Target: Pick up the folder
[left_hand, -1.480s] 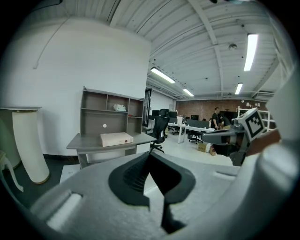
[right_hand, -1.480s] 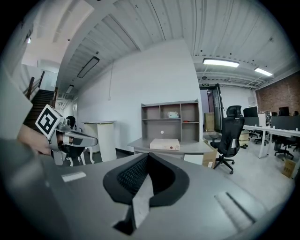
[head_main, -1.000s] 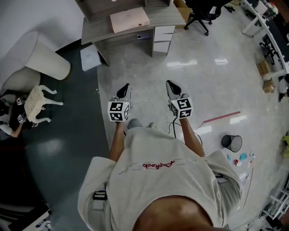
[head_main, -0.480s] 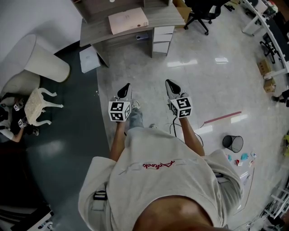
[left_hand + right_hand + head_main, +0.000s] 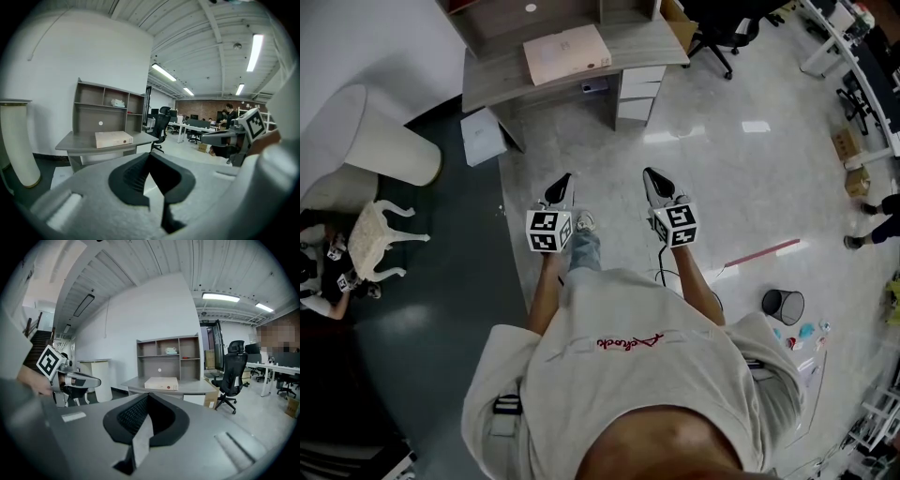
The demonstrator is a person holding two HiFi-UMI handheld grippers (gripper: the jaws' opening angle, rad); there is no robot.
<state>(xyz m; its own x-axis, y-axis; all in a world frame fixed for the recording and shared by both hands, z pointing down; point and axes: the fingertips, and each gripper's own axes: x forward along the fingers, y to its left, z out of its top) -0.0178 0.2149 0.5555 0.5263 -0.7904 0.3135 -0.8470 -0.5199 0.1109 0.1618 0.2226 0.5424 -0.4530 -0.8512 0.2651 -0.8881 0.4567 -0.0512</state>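
The folder (image 5: pixel 568 52) is a flat pale beige box file lying on the grey desk (image 5: pixel 647 43) at the top of the head view. It also shows as the folder (image 5: pixel 113 138) in the left gripper view and the folder (image 5: pixel 161 383) in the right gripper view, well ahead of both. My left gripper (image 5: pixel 559 184) and right gripper (image 5: pixel 652 176) are held side by side over the floor, far short of the desk. Both are shut with nothing between the jaws.
The desk carries a grey shelf unit (image 5: pixel 109 112) at its back and white drawers (image 5: pixel 639 92) underneath. A black office chair (image 5: pixel 724 28) stands right of it. A white cylinder (image 5: pixel 380 134) and small white stool (image 5: pixel 377 238) stand left. A black bin (image 5: pixel 782 304) and red floor tape (image 5: pixel 761 250) lie right.
The person has walked toward the desk: the desk and folder have come lower and closer in the head view. Both grippers keep the same pose in front of the body, still shut.
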